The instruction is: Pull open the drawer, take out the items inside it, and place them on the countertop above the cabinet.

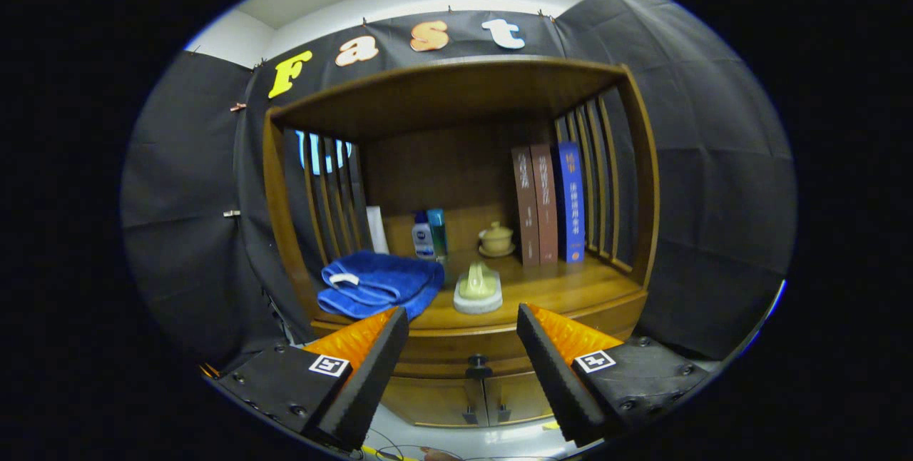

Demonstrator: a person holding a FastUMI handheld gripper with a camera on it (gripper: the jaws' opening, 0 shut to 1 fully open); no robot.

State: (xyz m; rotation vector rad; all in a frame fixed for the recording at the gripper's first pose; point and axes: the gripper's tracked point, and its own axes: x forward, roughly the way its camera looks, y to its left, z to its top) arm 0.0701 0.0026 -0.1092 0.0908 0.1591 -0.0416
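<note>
Between the spread fingers of the gripper point(462, 318) the closed drawer point(476, 344) is seen; its small knob point(477, 361) could be missed.

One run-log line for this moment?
claw: open, empty | drawer: shut, knob between fingers | countertop: towel, brush
</note>
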